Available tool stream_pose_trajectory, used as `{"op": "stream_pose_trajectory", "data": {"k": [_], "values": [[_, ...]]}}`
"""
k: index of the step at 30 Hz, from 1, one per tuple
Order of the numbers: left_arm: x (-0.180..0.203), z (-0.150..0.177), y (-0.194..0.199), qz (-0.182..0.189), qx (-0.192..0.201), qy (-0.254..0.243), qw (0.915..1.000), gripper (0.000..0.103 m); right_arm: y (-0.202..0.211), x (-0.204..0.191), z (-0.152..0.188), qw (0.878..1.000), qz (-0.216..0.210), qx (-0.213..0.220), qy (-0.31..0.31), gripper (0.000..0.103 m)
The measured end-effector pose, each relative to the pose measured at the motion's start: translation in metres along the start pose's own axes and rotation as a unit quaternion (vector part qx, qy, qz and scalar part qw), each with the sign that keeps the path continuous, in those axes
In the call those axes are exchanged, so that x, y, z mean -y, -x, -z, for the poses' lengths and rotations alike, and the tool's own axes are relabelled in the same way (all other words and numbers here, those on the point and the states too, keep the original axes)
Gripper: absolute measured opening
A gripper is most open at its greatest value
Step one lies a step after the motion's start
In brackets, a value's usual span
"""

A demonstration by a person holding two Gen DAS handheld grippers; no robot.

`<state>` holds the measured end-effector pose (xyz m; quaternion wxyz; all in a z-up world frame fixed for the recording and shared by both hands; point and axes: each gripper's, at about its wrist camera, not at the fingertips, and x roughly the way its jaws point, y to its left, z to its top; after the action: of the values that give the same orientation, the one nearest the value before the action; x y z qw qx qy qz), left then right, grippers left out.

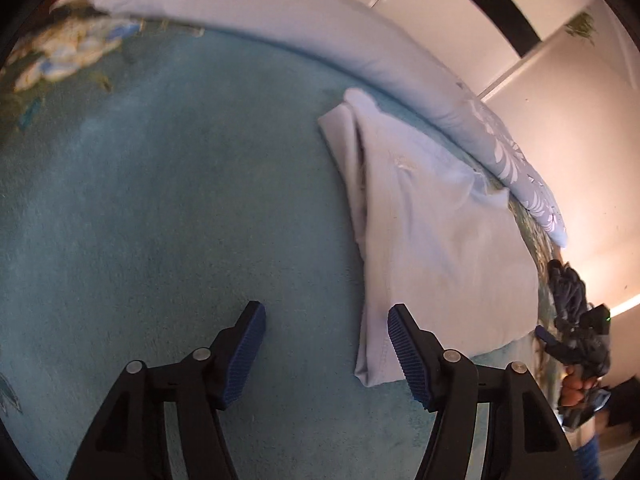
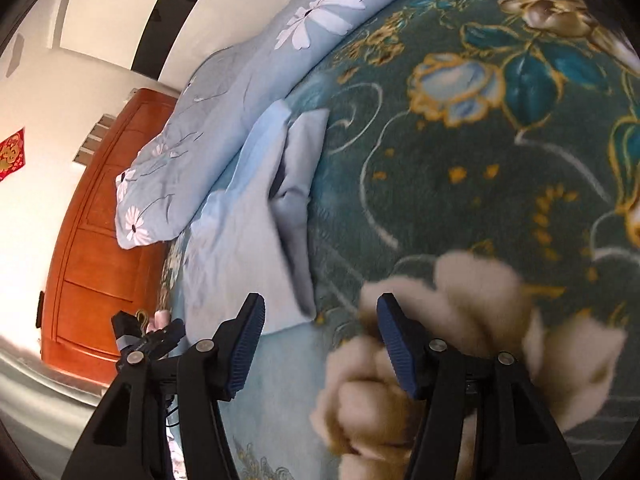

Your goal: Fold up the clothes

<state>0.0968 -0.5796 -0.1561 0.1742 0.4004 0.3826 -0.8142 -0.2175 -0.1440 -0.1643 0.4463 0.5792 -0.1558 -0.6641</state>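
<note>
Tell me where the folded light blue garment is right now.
The folded light blue garment lies on the teal floral blanket, right of centre in the left wrist view, beside the floral pillow and touched by neither gripper.

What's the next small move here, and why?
Probably bring the left gripper right to pinch the near edge of the partly folded pale blue garment. Both grippers are open and empty; the right gripper hangs over the floral teal blanket, and the garment is not yet a compact fold.

Soft, even daylight; the white wall glares at right in the left view. Fisheye bending with dark corners. The cream flower at lower right of the right view is motion-blurred.
</note>
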Motion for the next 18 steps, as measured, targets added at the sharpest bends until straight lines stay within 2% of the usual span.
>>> {"op": "stream_pose_trajectory", "data": {"k": [3,6,8,9,10,11,12,13,16,18], "values": [[0.013,-0.004,-0.012,0.029,-0.026,0.003,0.9992,0.068,-0.018,-0.019,-0.002,1.0,0.002,-0.002,0.008,0.062],[0.033,-0.005,-0.027,0.034,-0.042,-0.011,0.9985,0.068,-0.036,-0.033,0.0,1.0,-0.016,-0.012,0.001,0.062],[0.042,-0.009,-0.032,0.035,-0.046,-0.016,0.9982,0.066,-0.044,-0.037,0.0,1.0,-0.011,-0.007,-0.003,0.06],[0.044,-0.007,-0.031,0.044,-0.045,-0.014,0.9979,0.06,-0.049,-0.038,-0.002,1.0,-0.01,-0.003,-0.005,0.055],[0.045,-0.003,-0.03,0.047,-0.047,-0.01,0.9978,0.043,-0.049,-0.037,-0.002,1.0,-0.01,0.0,-0.011,0.049],[0.045,0.0,-0.028,0.047,-0.048,-0.006,0.9977,0.036,-0.05,-0.035,-0.001,1.0,-0.01,0.0,-0.02,0.033],[0.043,0.003,-0.027,0.039,-0.048,0.004,0.998,0.024,-0.052,-0.031,0.0,0.999,-0.007,-0.006,-0.032,0.012],[0.041,0.011,-0.02,0.035,-0.05,0.013,0.998,0.013,-0.053,-0.028,0.001,0.999,0.005,-0.011,-0.042,0.008],[0.032,0.012,-0.019,0.055,-0.05,0.057,0.9956,0.008,-0.044,-0.026,0.004,0.997,0.019,-0.008,-0.068,0.007],[0.032,0.013,-0.01,0.068,-0.044,0.067,0.9944,0.007,-0.03,-0.036,0.007,0.998,0.021,0.005,-0.053,0.005]]}}
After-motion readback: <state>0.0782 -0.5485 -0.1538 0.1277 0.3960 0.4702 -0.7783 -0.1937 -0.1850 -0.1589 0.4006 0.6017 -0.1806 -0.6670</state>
